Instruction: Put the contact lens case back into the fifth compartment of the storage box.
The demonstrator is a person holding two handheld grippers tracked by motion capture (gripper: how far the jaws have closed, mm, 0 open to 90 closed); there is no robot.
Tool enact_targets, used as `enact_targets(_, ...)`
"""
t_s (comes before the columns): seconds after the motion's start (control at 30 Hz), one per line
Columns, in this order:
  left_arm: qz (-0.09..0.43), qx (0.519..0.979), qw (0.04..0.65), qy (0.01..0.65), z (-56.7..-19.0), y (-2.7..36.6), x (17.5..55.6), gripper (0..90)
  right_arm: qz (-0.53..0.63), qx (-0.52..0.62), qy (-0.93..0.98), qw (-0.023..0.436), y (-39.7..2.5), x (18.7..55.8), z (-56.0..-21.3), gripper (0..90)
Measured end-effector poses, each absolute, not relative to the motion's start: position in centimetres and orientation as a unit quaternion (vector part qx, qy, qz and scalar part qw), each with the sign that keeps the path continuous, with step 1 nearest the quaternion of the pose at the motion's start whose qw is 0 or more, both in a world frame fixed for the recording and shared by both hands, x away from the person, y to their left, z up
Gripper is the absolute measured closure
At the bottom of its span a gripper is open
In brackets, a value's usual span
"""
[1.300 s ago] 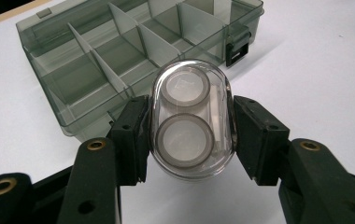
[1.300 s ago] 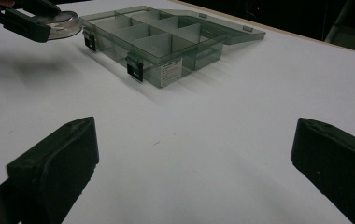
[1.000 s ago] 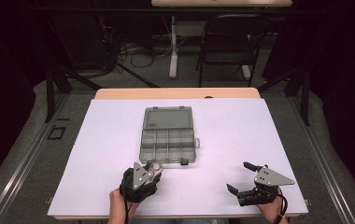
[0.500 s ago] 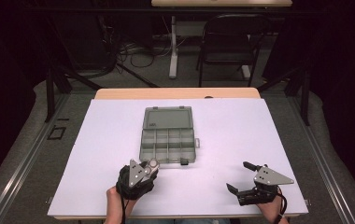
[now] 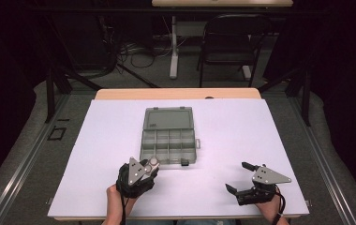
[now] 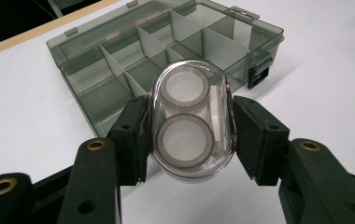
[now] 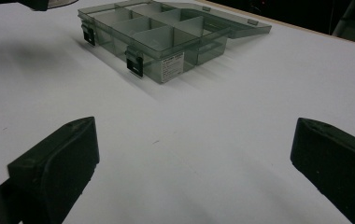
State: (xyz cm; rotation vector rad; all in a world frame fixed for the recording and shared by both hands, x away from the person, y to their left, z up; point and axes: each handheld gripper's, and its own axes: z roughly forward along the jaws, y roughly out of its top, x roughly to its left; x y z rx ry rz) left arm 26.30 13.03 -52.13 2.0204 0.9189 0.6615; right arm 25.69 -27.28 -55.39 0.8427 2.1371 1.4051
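While gripping the capsule, the left tool edged leftward.

1. The small capsule is clear glossy plastic; the two rings inside look like matt grey metal, but it is hard to tell.
2. The organiser box is smoky translucent plastic, smooth and shiny.
3. The left gripper has matt black plastic jaws with brass-coloured inserts.
4. The table has a matt white, smooth top.
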Motion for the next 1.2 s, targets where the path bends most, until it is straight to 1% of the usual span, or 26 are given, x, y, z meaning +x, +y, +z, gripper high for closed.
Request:
enact_targets(0.37,0.270,0.794,0.402,0.368,-52.0,13.5,26.4,48.9,0.507,0.302,0.778,0.217,-27.0,26.3,-55.5,0.9)
enact_targets(0.73,0.268,0.791,0.409,0.370,-51.7,13.9,27.0,48.9,0.507,0.301,0.778,0.214,-26.9,26.3,-55.6,0.9)
enact_targets(1.2,0.284,0.776,0.414,0.383,-50.6,14.9,28.0,48.9,0.509,0.297,0.779,0.215,-26.8,26.4,-55.5,1.1)
